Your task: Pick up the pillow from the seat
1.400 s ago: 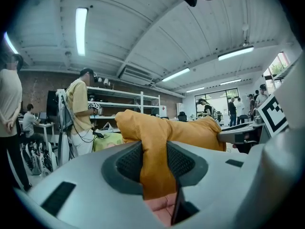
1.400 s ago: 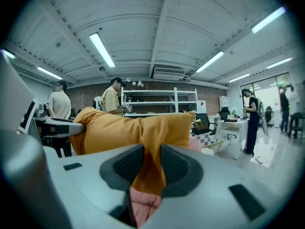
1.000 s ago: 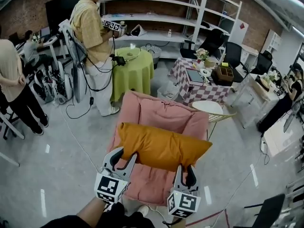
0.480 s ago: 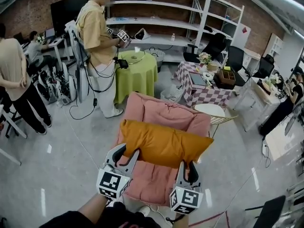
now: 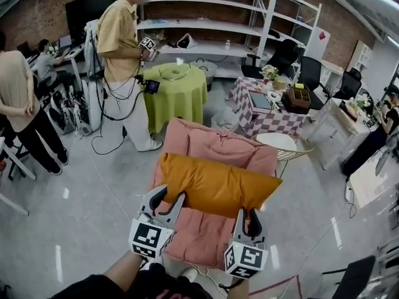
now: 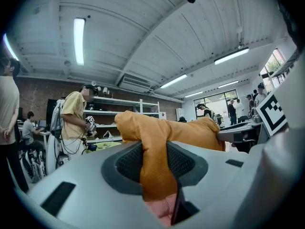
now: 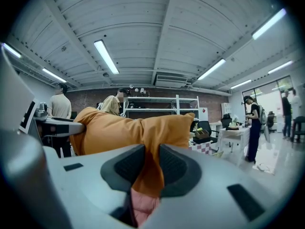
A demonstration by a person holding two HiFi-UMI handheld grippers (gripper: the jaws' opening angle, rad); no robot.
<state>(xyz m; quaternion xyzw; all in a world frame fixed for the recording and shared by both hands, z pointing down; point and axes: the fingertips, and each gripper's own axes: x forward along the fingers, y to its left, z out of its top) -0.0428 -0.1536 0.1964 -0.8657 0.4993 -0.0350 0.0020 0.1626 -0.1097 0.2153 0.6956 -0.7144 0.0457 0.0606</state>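
Head view: the orange pillow (image 5: 215, 182) lies across the pink seat (image 5: 212, 143), with the left claw (image 5: 167, 195) and right claw (image 5: 247, 216) at its near corners to lift it evenly. Left gripper view: pads clamped on a pillow fold. Right gripper view: the jaws, having just closed further, pinch its fabric

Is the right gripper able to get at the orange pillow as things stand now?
Yes, it seems so: nothing stands between them. The jaws of the right gripper have just been closing further and already pinch the near edge of the orange pillow.
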